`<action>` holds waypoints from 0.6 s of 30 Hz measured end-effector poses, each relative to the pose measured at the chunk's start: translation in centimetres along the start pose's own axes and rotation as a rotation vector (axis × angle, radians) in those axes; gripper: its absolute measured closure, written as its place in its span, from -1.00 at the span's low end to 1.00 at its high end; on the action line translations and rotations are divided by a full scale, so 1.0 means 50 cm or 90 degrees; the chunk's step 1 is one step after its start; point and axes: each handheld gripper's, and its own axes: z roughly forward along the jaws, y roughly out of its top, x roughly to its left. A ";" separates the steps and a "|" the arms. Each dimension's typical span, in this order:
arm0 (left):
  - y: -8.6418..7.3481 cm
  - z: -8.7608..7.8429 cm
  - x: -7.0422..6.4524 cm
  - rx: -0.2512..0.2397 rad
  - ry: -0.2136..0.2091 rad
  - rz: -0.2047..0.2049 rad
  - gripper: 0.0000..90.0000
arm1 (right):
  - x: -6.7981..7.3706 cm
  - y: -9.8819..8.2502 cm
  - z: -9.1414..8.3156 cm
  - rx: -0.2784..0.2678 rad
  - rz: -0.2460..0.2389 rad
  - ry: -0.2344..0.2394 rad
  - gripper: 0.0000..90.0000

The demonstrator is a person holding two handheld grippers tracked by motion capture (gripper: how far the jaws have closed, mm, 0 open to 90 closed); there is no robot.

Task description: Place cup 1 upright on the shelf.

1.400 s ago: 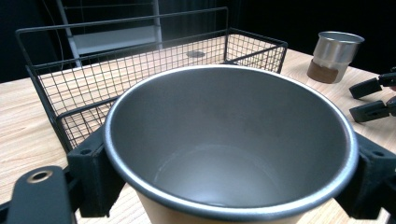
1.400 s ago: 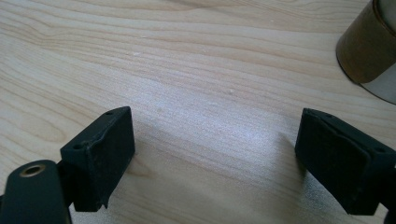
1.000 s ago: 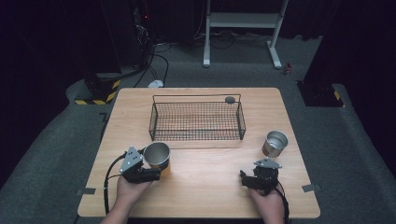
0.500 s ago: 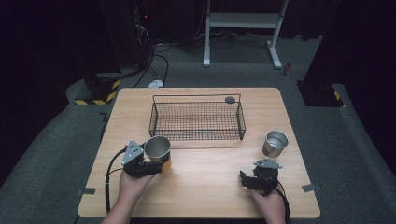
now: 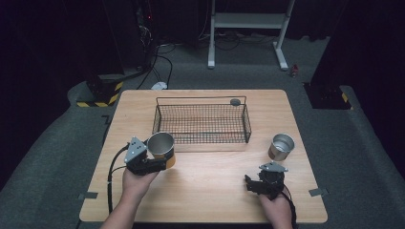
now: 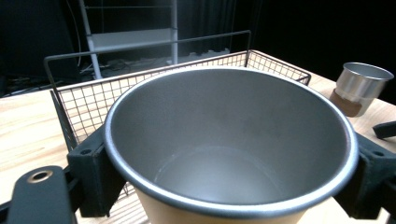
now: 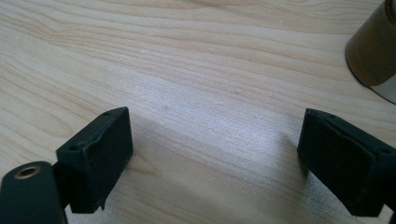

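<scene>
My left gripper (image 5: 159, 160) is shut on a steel cup with a tan band (image 5: 161, 144), holding it upright just in front of the wire basket's (image 5: 200, 98) near left corner. In the left gripper view the cup's empty inside (image 6: 229, 140) sits between the two black fingers (image 6: 93, 172), with the basket (image 6: 84, 102) right behind it. A second steel cup with a brown base (image 5: 281, 145) stands on the table at the right, also seen as the far cup (image 6: 359, 86). My right gripper (image 5: 253, 183) rests low near the front right, open over bare wood (image 7: 215, 158), the brown-based cup (image 7: 373, 51) beside it.
A small dark round object (image 5: 235, 101) lies at the basket's far right corner. The wooden table (image 5: 215, 200) ends close behind my hands. Beyond the table are cables, a white stand (image 5: 248, 28) and a yellow-black striped block (image 5: 102, 98) on the grey floor.
The left gripper has carried the tan-banded cup a little forward, toward the basket. The right gripper has stayed put.
</scene>
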 end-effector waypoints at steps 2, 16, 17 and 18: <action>0.005 0.004 -0.002 -0.003 0.001 -0.001 -0.70 | 0.000 0.000 0.000 0.001 0.001 0.000 -0.79; 0.034 0.008 -0.008 -0.018 0.015 0.000 -0.70 | 0.000 0.001 0.001 0.000 -0.004 0.003 -0.80; 0.034 0.008 -0.008 -0.018 0.015 0.000 -0.70 | 0.000 0.000 0.001 0.001 -0.006 0.003 -0.80; 0.042 0.007 -0.010 -0.018 0.012 0.006 -0.70 | 0.000 -0.001 0.000 0.000 -0.006 0.003 -0.80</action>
